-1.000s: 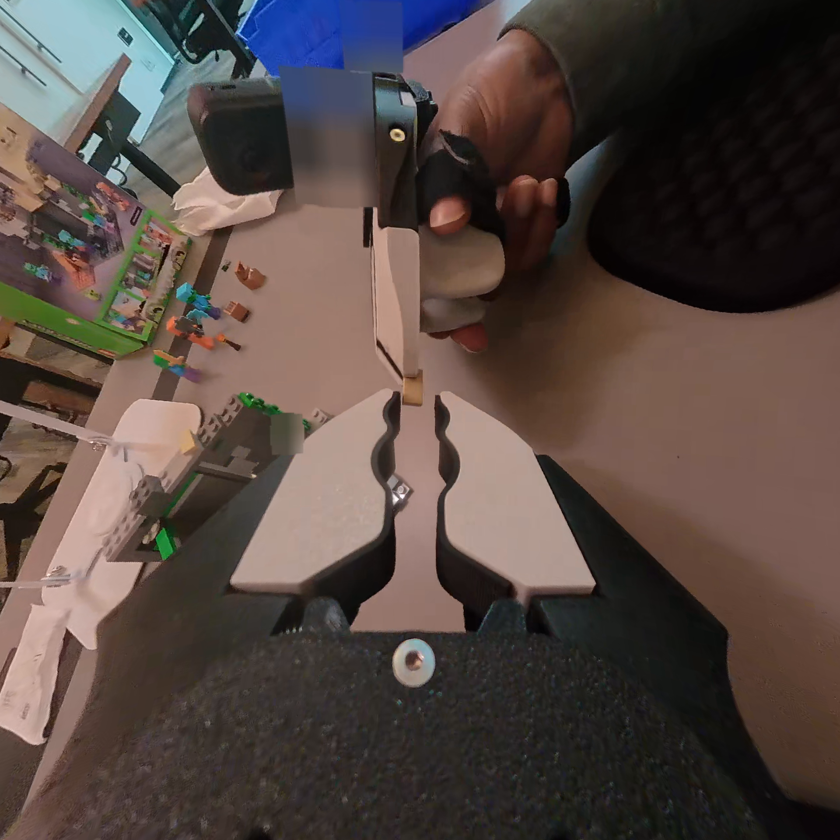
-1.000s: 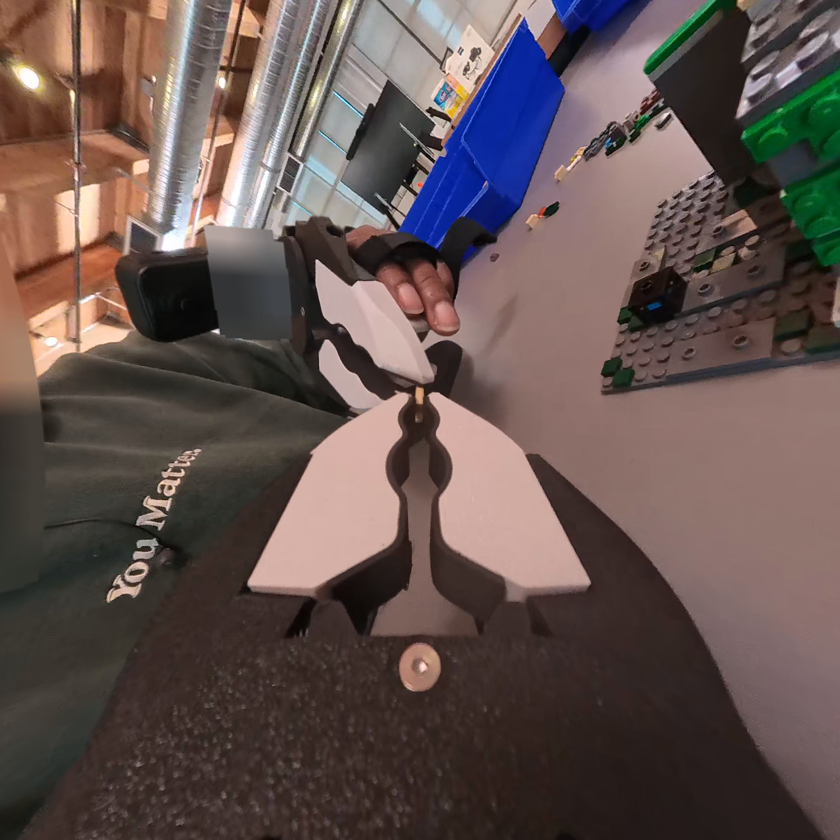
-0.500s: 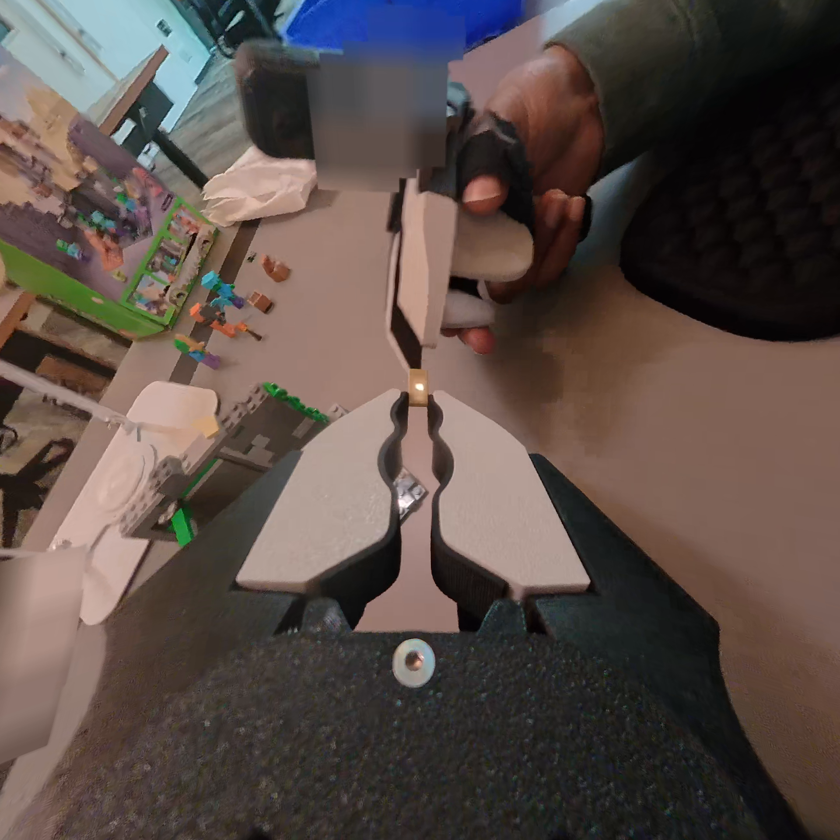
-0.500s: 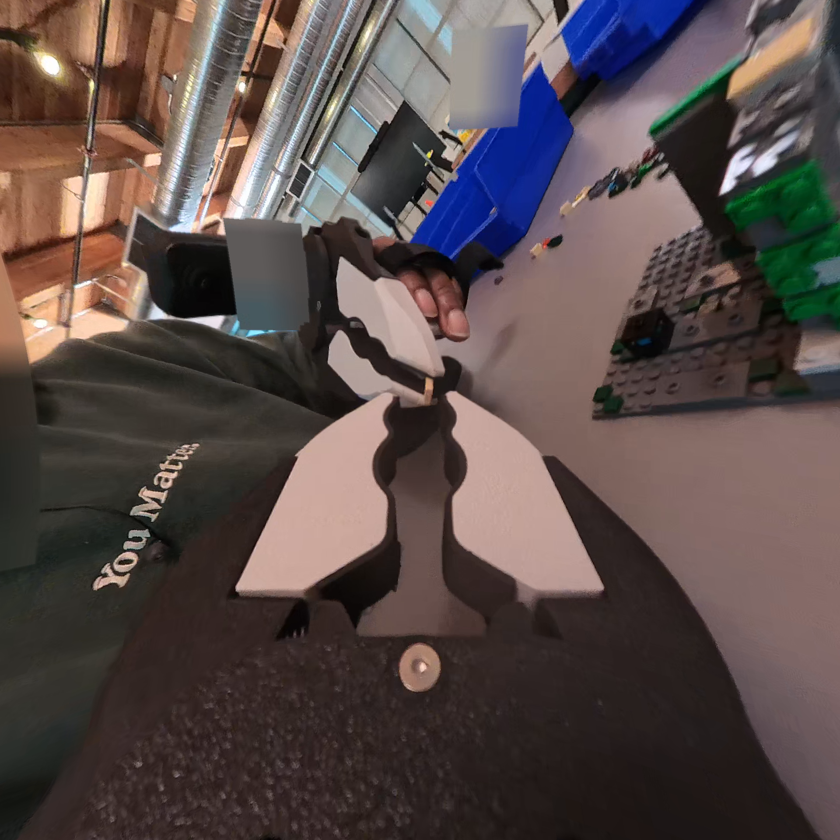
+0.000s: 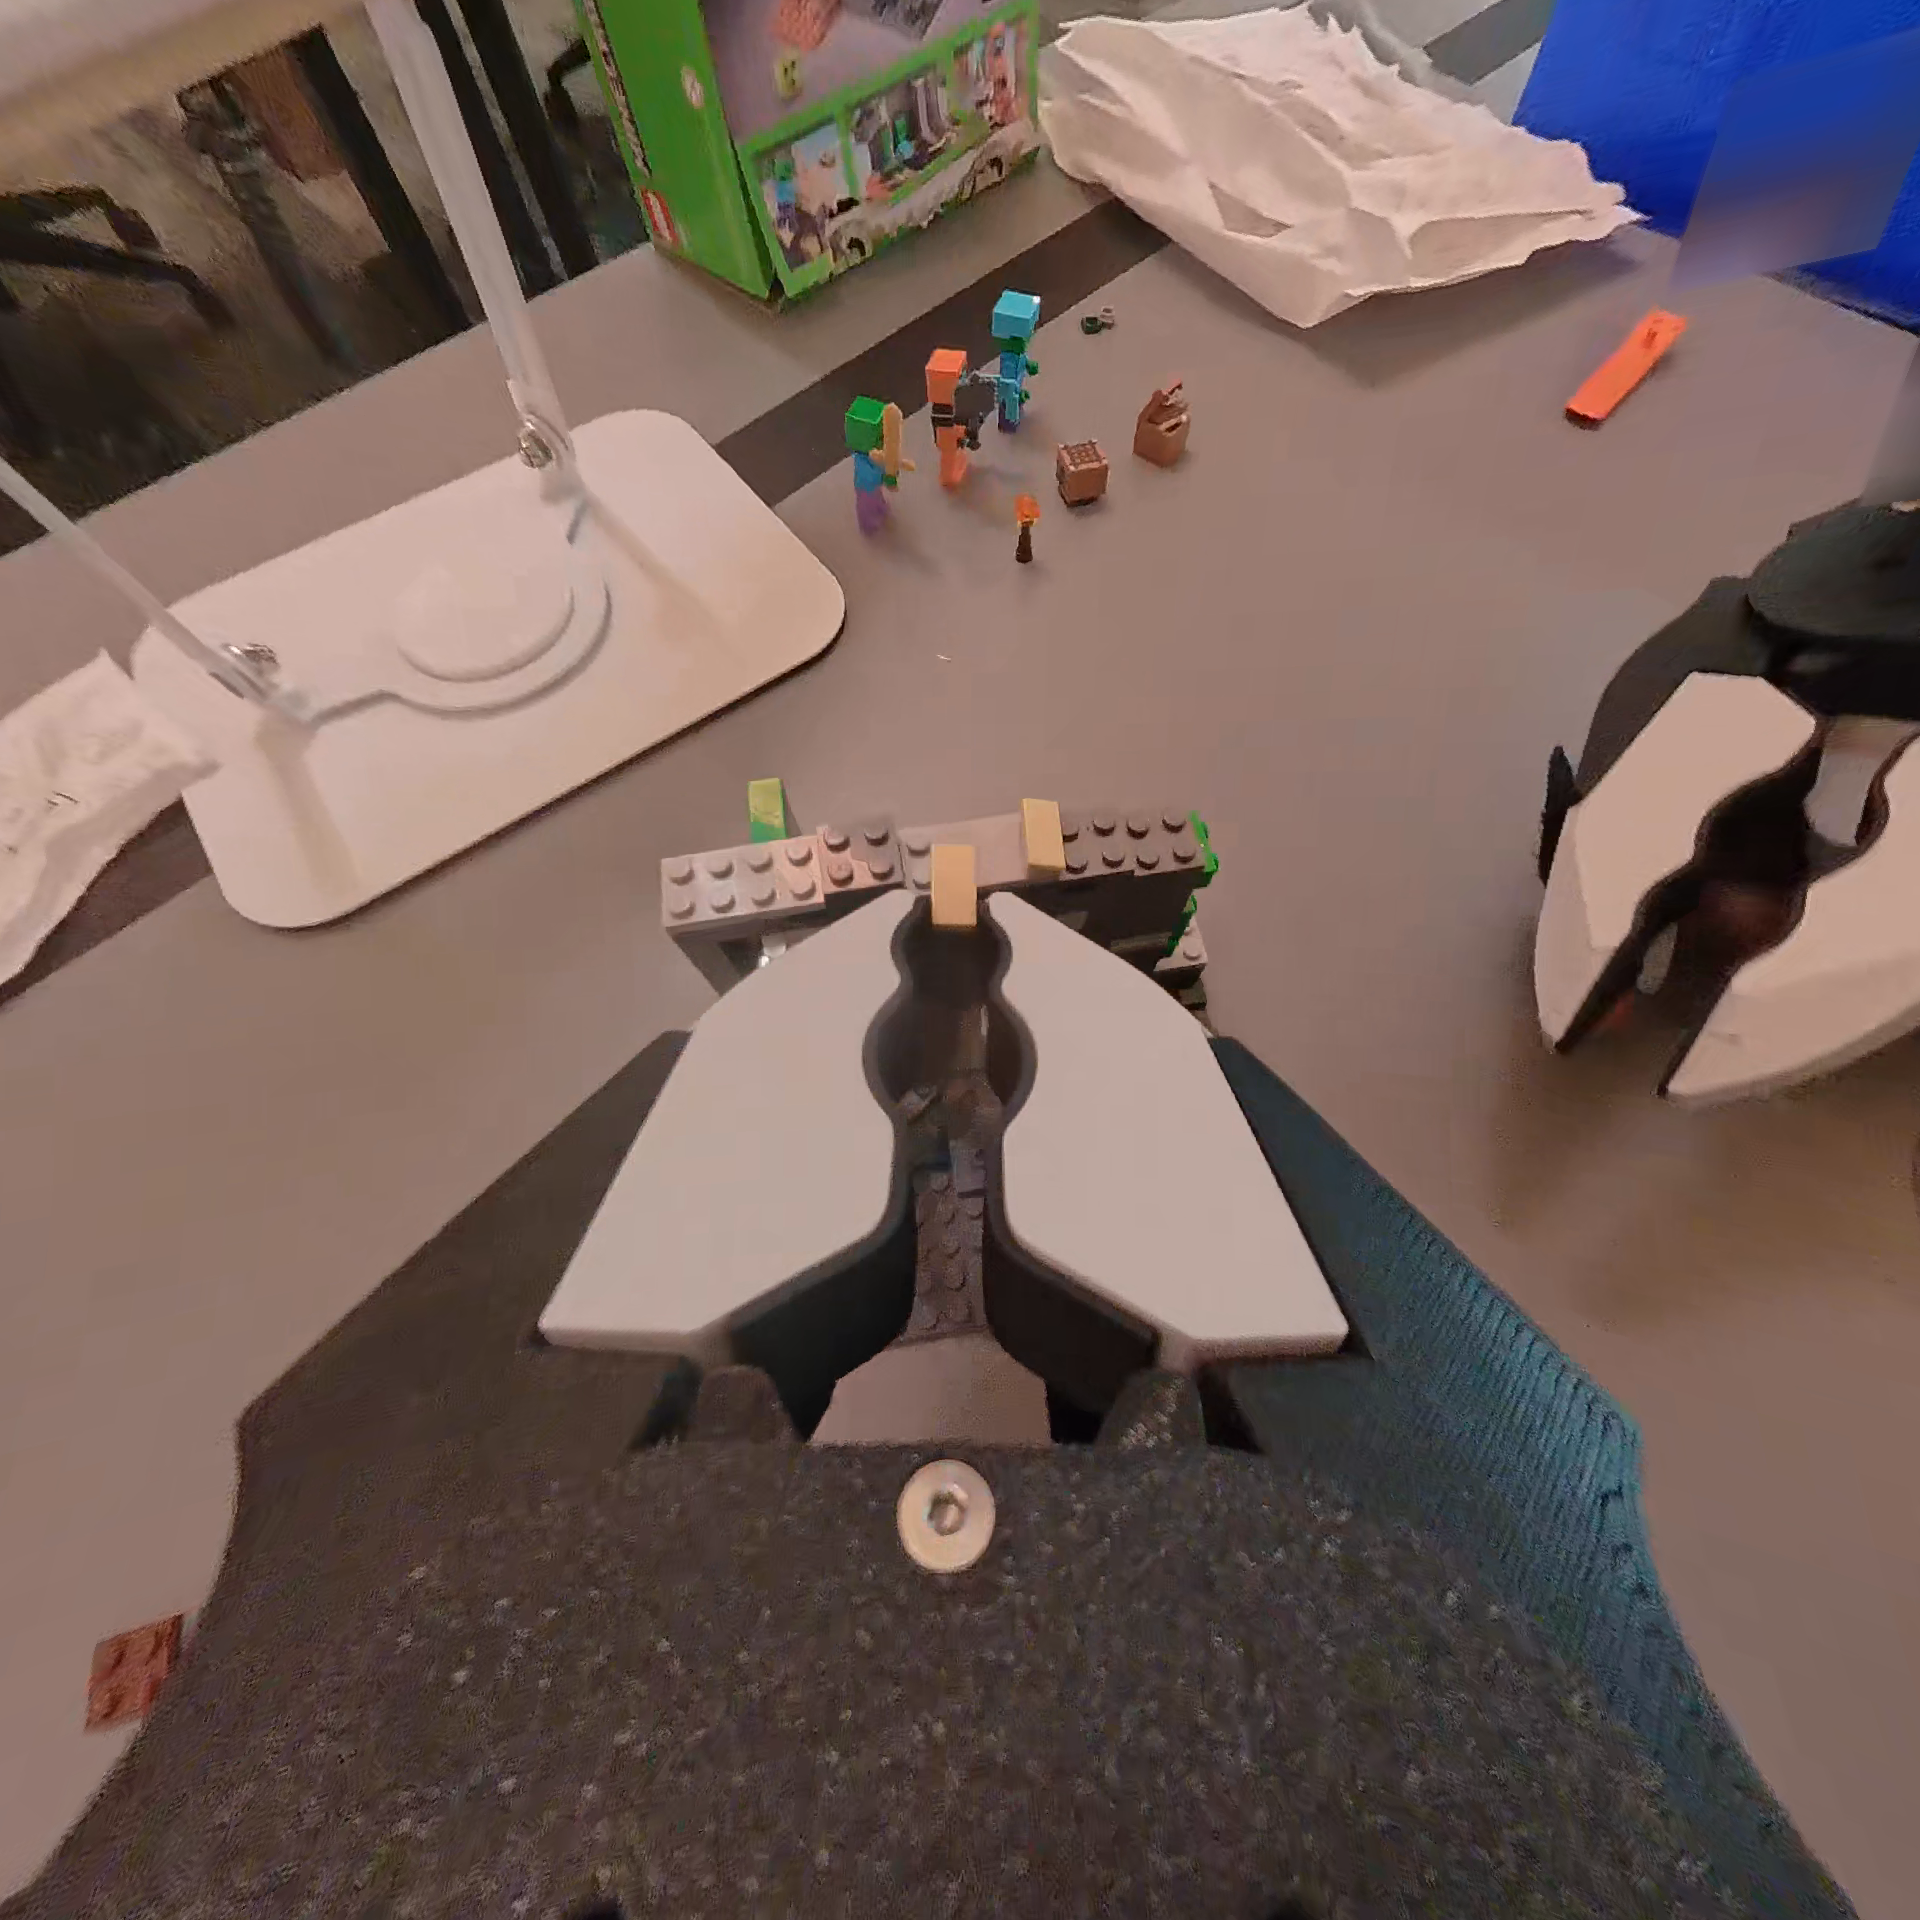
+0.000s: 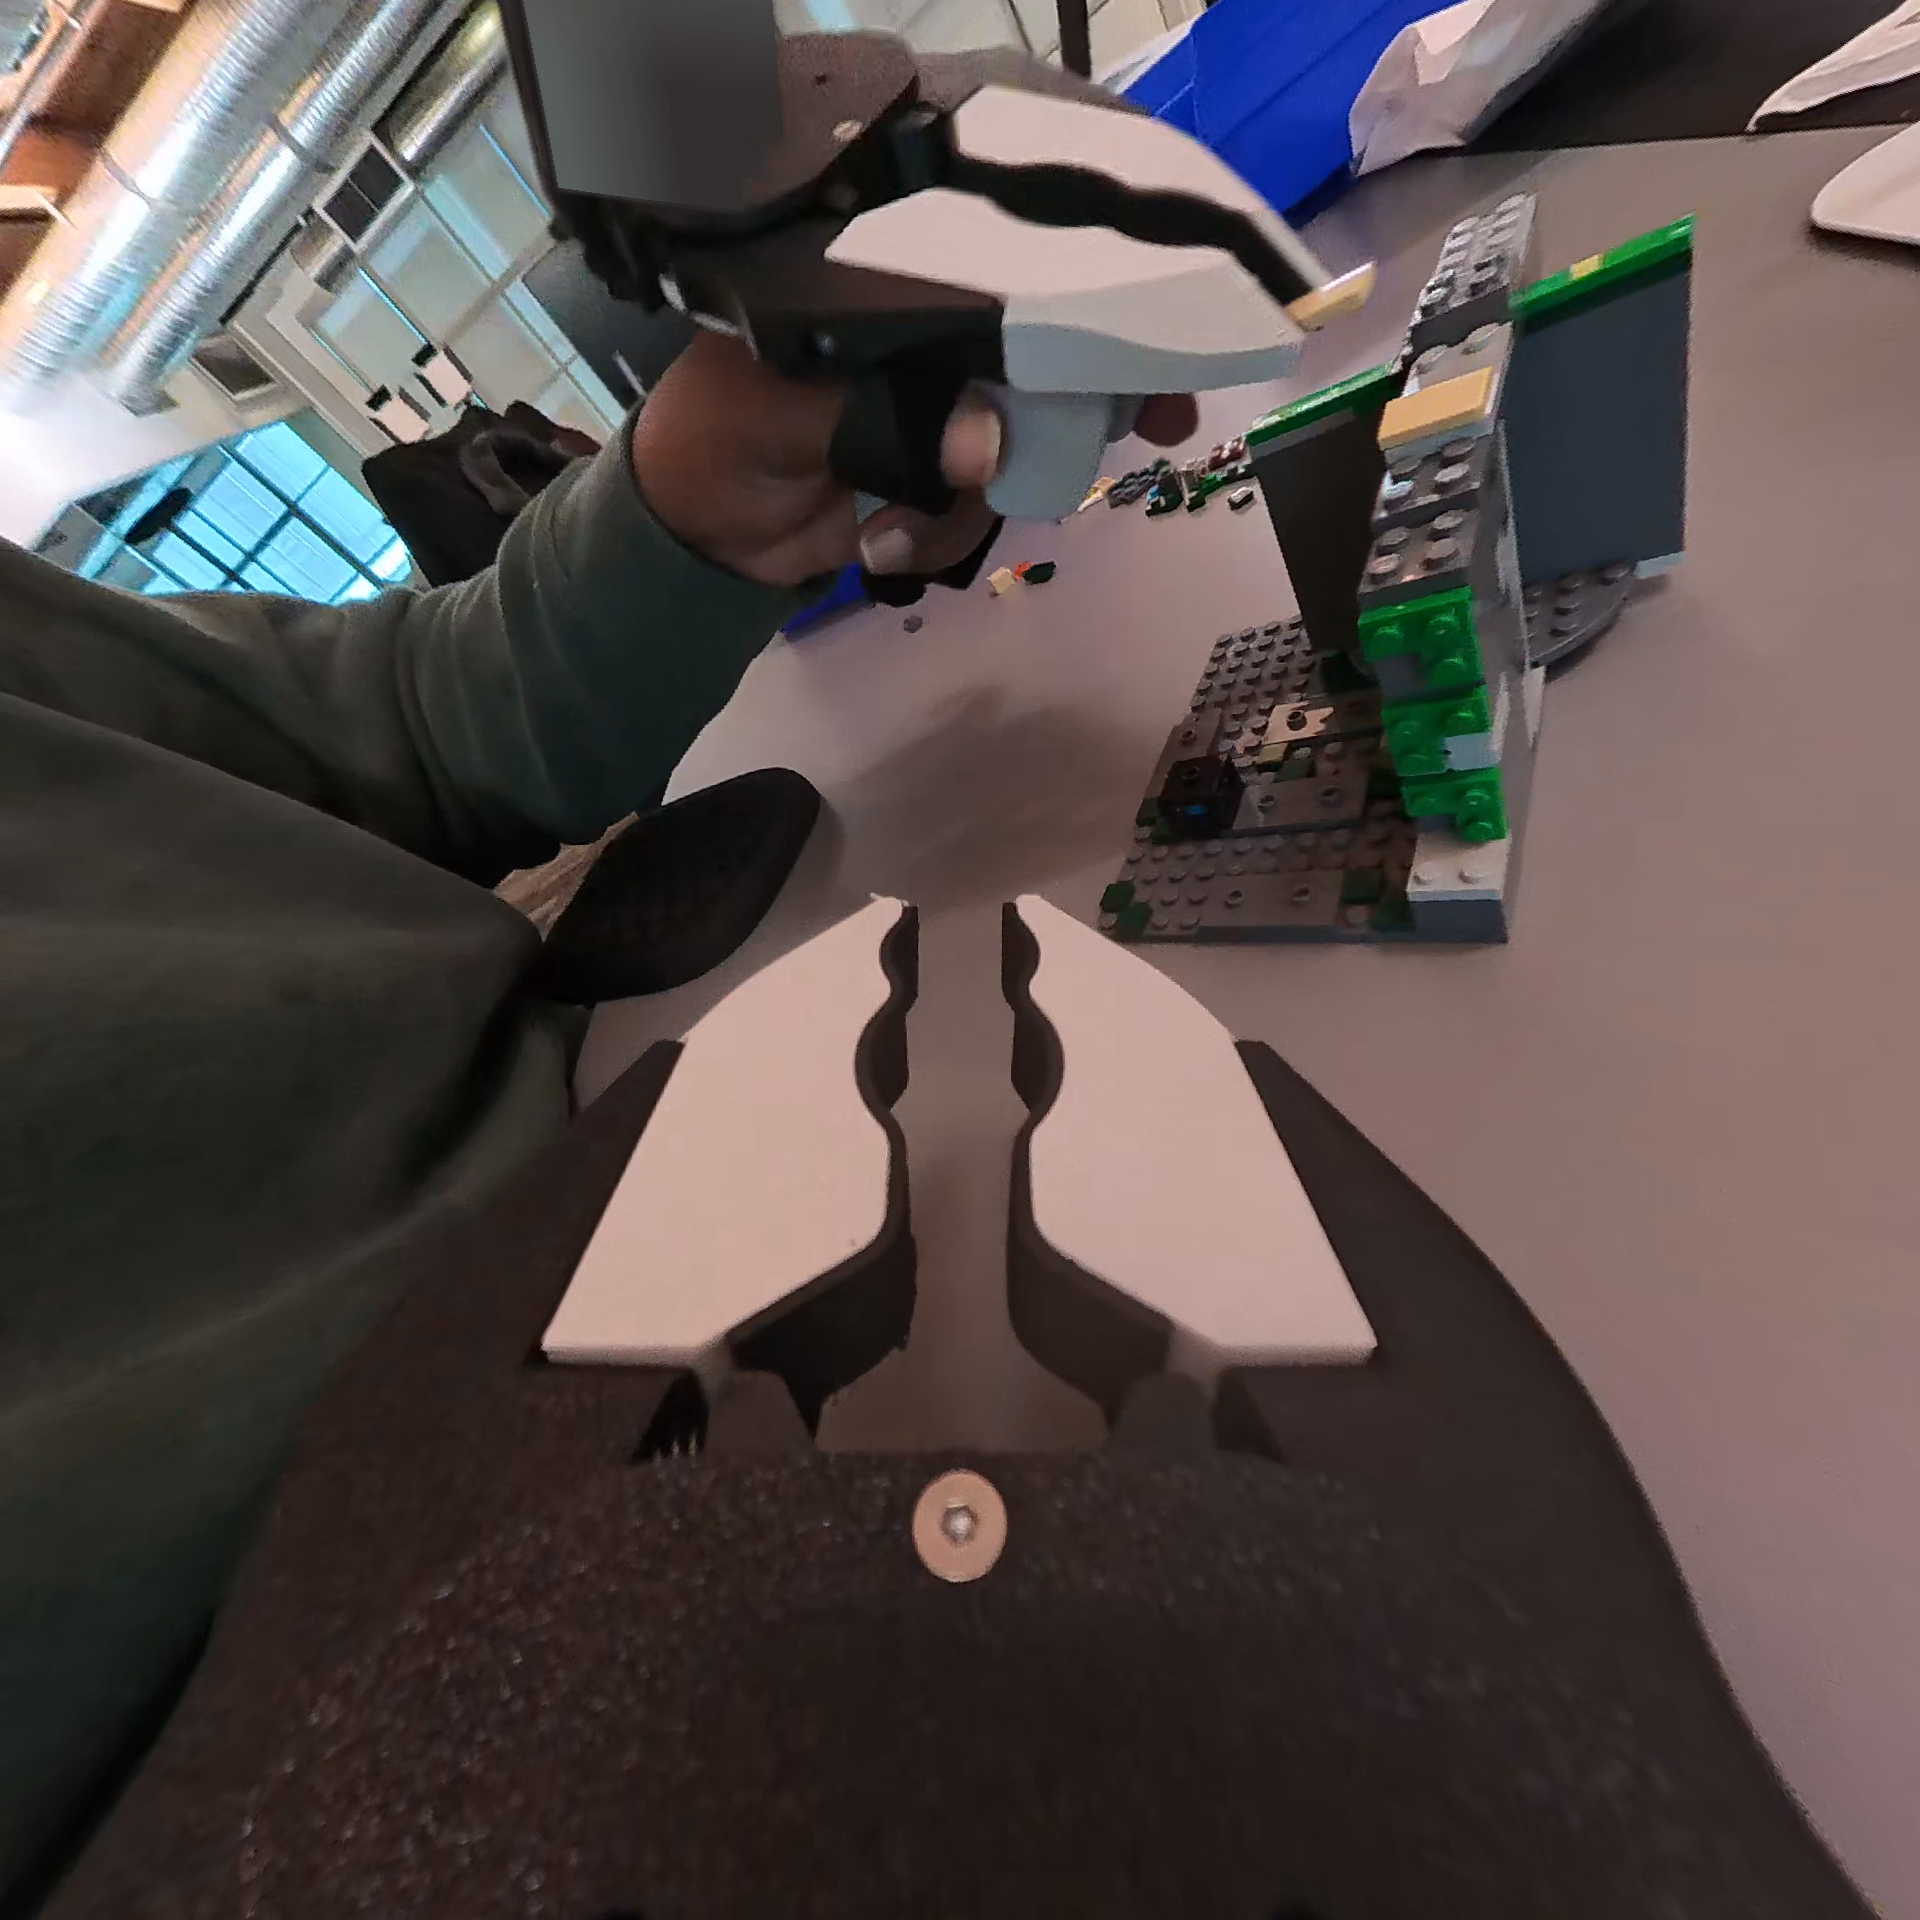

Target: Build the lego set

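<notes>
My left gripper (image 5: 953,902) is shut on a small tan tile (image 5: 953,883) and holds it just above the top of the grey and green lego wall (image 5: 831,883), near a second tan tile (image 5: 1042,836) fixed on that wall. In the right wrist view the left gripper (image 6: 1320,301) shows with the tan tile (image 6: 1335,296) close to the wall (image 6: 1455,623), which stands on a dark grey baseplate (image 6: 1247,883). My right gripper (image 6: 958,914) is open and empty, low over the table, off to the side of the build; it also shows in the left wrist view (image 5: 1621,1029).
A white stand base (image 5: 499,665) sits left of the build. Minifigures (image 5: 945,426) and small brown pieces (image 5: 1081,473) stand behind it, with the green set box (image 5: 831,135), crumpled white paper (image 5: 1320,156) and an orange tool (image 5: 1626,364). Loose pieces (image 6: 1174,488) and blue bins (image 6: 1278,94) lie farther off. Spacing between my two grippers at the tips: around 12 centimeters.
The tan tile passed from my right gripper to my left, which closed on it and swung over to the top of the lego wall. My right gripper opened and drew back.
</notes>
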